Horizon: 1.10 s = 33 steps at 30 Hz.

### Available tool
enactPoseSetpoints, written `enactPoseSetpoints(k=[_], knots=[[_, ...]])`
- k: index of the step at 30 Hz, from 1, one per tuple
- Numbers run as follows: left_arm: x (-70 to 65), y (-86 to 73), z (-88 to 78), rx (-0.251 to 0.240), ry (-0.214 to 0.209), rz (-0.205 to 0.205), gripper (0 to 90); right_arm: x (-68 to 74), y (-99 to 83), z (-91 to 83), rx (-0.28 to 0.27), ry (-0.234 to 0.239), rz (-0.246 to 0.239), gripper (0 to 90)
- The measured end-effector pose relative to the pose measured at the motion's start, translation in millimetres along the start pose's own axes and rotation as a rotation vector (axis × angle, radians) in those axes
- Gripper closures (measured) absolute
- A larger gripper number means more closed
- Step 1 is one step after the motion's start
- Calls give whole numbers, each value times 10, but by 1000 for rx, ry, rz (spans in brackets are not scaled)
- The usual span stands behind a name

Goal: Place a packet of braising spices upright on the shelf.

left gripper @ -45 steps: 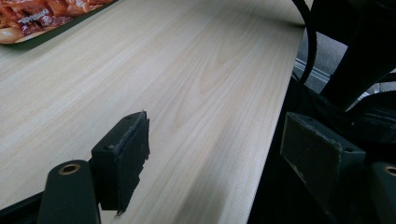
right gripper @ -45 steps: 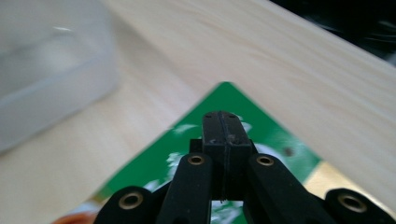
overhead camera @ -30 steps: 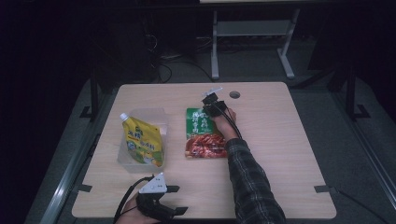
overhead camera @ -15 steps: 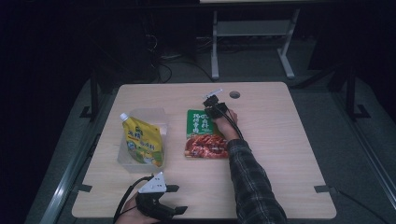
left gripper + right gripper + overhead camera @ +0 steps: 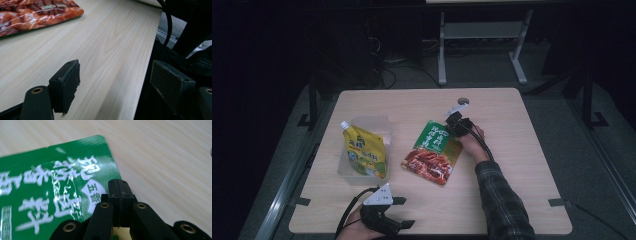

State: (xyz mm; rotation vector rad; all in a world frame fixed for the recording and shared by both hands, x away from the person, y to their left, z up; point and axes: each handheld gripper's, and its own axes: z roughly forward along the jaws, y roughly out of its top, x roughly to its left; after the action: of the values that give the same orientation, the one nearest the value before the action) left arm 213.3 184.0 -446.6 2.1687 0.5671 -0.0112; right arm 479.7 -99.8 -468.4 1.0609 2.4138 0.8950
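A flat food packet (image 5: 432,152), green at its top and red-brown at its bottom, lies tilted in the middle of the wooden table (image 5: 512,190). My right gripper (image 5: 457,125) sits at the packet's green top right corner. In the right gripper view the packet (image 5: 50,190) runs under the jaws, and the gripper (image 5: 119,187) is shut on its edge. My left gripper (image 5: 407,212) rests at the table's front edge. It is open (image 5: 117,85) with nothing between its pads, and the packet's red end (image 5: 32,12) lies farther off.
A yellow spouted pouch (image 5: 364,152) leans in a clear plastic container (image 5: 384,125) at the table's left. A round cable hole (image 5: 463,101) is near the back edge. A plaid sleeve (image 5: 502,200) crosses the near right of the table.
My right gripper moved to the right and slightly nearer. The packet's green top swung with it, so the packet now lies tilted instead of straight. The left gripper stayed put.
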Motion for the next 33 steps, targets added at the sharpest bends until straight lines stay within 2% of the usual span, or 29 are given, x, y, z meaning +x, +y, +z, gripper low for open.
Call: enactPoseSetpoints(k=[5,12,15,16,18,21,22,23,24,25,26,29,31,33], knots=[[1,2,-3,0,3,0,230,14,-180,-173,4,8,-35,900],[-2,0,4,1,4,-3,231,28,-318,-309,10,10,-60,900],[1,-1,-6,-4,5,-3,230,32,-335,-336,15,10,-48,900],[5,-1,-9,-4,5,-4,231,42,-330,-351,-4,10,-40,900],[13,-2,-13,-4,6,-7,230,81,-280,-369,-39,52,-12,900],[16,1,-18,-6,6,-5,231,257,-168,-320,-78,128,-12,900],[16,1,-18,-6,6,-5,230,257,-168,-320,-78,128,-12,900],[11,-1,-17,-8,6,-7,231,425,-86,-249,-95,175,-23,899],[10,-2,-17,-6,6,-6,230,483,-60,-225,-103,185,-24,899],[10,-2,-17,-6,6,-6,231,483,-60,-225,-103,185,-24,899],[10,-3,-18,-5,6,-6,231,636,15,-157,-129,223,-34,899],[3,-4,-23,-7,5,-5,230,816,85,-48,-136,244,-70,899],[4,-8,-28,-9,5,-4,231,892,89,28,-119,240,-96,899],[8,-12,-37,-11,4,-5,231,916,72,59,-128,245,-87,900]])
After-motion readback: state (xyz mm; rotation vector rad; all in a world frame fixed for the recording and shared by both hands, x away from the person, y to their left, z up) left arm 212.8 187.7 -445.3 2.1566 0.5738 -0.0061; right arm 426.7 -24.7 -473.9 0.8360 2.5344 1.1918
